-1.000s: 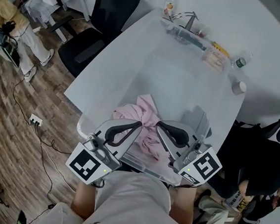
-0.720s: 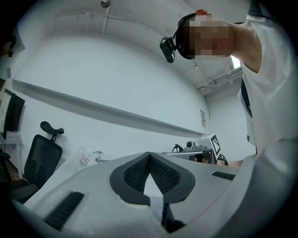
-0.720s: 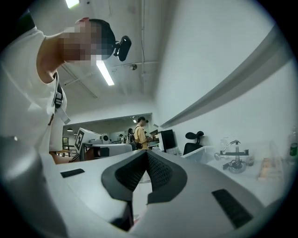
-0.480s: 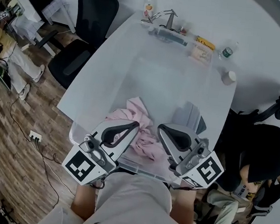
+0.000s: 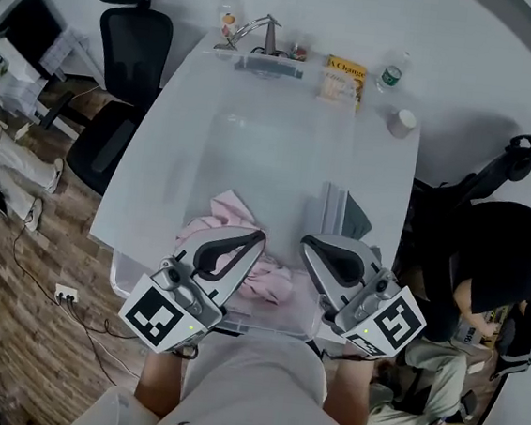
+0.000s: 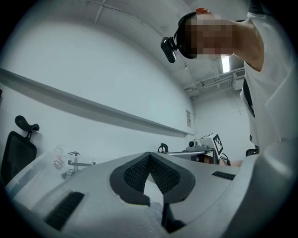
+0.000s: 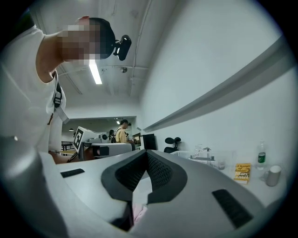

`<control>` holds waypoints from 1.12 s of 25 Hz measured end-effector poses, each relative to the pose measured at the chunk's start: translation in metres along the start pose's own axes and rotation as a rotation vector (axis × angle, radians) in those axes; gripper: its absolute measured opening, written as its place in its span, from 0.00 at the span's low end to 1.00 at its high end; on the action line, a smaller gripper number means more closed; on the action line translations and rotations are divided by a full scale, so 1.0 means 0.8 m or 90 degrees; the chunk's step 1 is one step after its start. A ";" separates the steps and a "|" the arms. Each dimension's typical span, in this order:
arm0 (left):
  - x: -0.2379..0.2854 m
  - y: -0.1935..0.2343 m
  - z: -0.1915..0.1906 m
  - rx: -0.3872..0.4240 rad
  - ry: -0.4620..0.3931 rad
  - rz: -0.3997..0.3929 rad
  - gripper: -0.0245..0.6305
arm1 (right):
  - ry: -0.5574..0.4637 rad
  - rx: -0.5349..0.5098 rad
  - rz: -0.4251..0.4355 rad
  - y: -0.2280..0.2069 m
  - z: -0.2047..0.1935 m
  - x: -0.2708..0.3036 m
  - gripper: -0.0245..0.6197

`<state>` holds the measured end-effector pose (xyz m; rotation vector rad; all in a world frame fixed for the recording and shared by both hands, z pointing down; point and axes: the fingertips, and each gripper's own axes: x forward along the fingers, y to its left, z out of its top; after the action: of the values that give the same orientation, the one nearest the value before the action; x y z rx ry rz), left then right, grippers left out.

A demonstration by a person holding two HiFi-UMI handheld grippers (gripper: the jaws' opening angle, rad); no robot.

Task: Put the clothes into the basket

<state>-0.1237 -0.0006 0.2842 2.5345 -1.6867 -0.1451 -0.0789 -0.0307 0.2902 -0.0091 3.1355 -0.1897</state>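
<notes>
Crumpled pink clothes (image 5: 219, 219) lie in a clear plastic basket (image 5: 123, 275) at the near edge of the white table (image 5: 291, 153). Part of the pink cloth (image 5: 273, 283) shows between my two grippers. My left gripper (image 5: 260, 240) hangs over the basket's near side, its jaws (image 6: 149, 156) closed tip to tip. My right gripper (image 5: 306, 246) is beside it with jaws (image 7: 147, 153) shut; pink cloth shows below through the gap behind the tips. Whether either one pinches the clear rim I cannot tell. A grey folded garment (image 5: 343, 211) lies on the table just beyond the right gripper.
At the table's far edge stand a metal rack (image 5: 257, 44), a yellow book (image 5: 344, 78), a bottle (image 5: 390, 75) and a cup (image 5: 402, 123). A black office chair (image 5: 117, 97) is at the left. A person in black (image 5: 495, 269) sits to the right.
Both grippers have moved together to the right relative to the table, staying shut. The pink clothes now sit more to their left, and the grey garment shows fully beyond the right gripper.
</notes>
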 end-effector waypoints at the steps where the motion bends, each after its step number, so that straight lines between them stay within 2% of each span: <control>1: 0.007 -0.004 0.000 0.001 0.002 -0.010 0.05 | -0.001 -0.001 -0.011 -0.005 0.001 -0.007 0.05; 11: 0.071 -0.045 -0.017 0.004 0.027 -0.105 0.05 | -0.006 0.000 -0.112 -0.045 -0.001 -0.075 0.05; 28: 0.136 -0.095 -0.051 0.008 0.082 -0.217 0.05 | 0.022 0.003 -0.246 -0.082 -0.024 -0.151 0.05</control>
<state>-0.0068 -0.0710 0.3114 2.7516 -1.2060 0.0057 0.0420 -0.0929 0.3175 -0.6200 3.1326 -0.1974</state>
